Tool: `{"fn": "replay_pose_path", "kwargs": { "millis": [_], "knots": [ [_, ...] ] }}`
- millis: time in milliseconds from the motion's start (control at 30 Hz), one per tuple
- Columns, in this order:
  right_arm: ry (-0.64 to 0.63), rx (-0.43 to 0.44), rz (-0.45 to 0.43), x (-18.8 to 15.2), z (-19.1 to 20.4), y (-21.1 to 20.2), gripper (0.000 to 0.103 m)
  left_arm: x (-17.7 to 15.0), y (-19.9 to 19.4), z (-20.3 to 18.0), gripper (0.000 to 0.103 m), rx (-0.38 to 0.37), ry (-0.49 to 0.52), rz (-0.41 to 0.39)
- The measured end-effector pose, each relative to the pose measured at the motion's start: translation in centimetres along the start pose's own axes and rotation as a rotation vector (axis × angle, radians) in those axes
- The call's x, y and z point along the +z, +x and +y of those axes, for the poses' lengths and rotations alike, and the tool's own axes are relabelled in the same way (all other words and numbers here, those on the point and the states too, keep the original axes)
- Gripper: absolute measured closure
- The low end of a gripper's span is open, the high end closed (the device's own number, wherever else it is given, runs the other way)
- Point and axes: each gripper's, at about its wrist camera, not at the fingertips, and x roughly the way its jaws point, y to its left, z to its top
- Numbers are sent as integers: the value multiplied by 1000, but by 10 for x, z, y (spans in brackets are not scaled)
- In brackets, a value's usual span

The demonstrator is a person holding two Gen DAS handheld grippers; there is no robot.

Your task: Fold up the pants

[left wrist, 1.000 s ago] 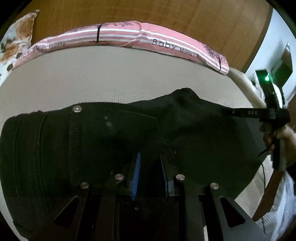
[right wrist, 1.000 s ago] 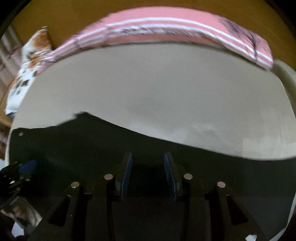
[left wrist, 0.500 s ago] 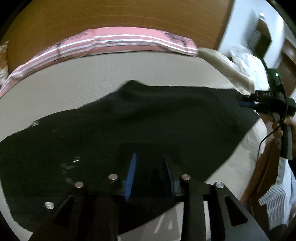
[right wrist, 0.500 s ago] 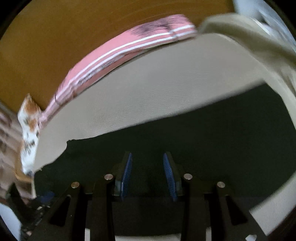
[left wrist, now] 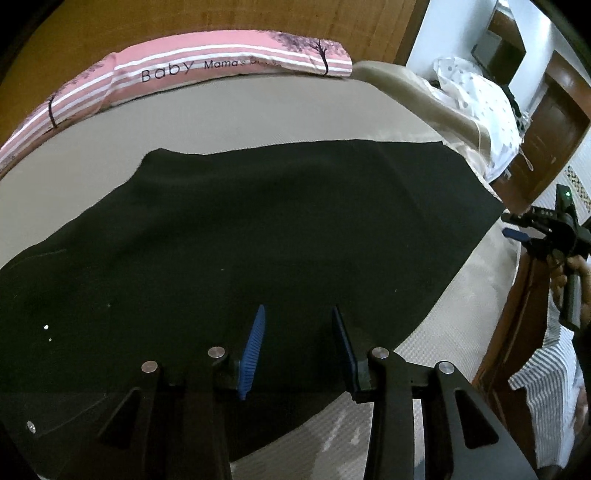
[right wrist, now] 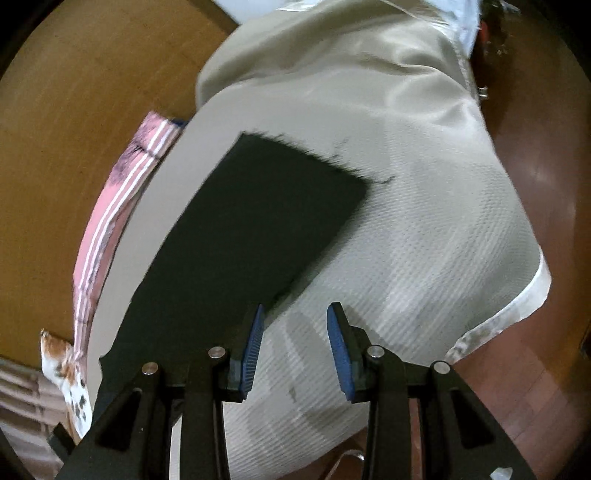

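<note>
The black pants [left wrist: 258, 229] lie spread flat across the beige bed [left wrist: 240, 110], filling the middle of the left wrist view, with one leg end running out toward the bed's foot in the right wrist view [right wrist: 258, 214] — its hem looks frayed and a little blurred. The left tongs [left wrist: 297, 345] hover over the near part of the dark cloth, their blue pads parted and opening, nothing pinched between them. The right tongs [right wrist: 295, 339] hang over the bare bedsheet just beside the edge of the pants leg, standing partly apart and empty; the cloth edge runs up to the left pad but I can't tell whether it touches. From the left wrist camera the right tongs [left wrist: 517, 230] show again at the far right edge, off the bed's side, gripped by a hand [left wrist: 565, 269] — a striped sleeve [left wrist: 550, 391] below it. A pink striped pillow [left wrist: 207, 66] sits along the wooden headboard [left wrist: 221, 18]
</note>
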Motion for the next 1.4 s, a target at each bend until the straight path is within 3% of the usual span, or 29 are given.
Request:
{"fn": "replay_pose_path", "kwargs": {
  "millis": [267,333,400,600,833,1033,1167,1400],
  "knots": [
    [38,39,-98,43,-10,20,71,11,18,-14,64,10,12,23],
    [48,50,-109,51,-9,24,75,13,22,-17,64,17,18,24],
    [45,47,-97,58,-8,29,90,13,25,-19,64,32,29,18],
    [64,99,-79,61,-4,25,95,14,30,-23,64,61,49,-4],
    [-56,202,-82,55,62,2,95,15,17,-5,64,8,-48,-22],
    [-229,289,-13,26,148,5,95,8,-6,19,64,-10,-130,-55],
    [-345,340,67,-13,200,19,95,-2,-19,42,64,-5,-201,-70],
    [-481,363,240,-89,248,58,95,-17,-37,67,63,-8,-268,-96]
  ]
}}
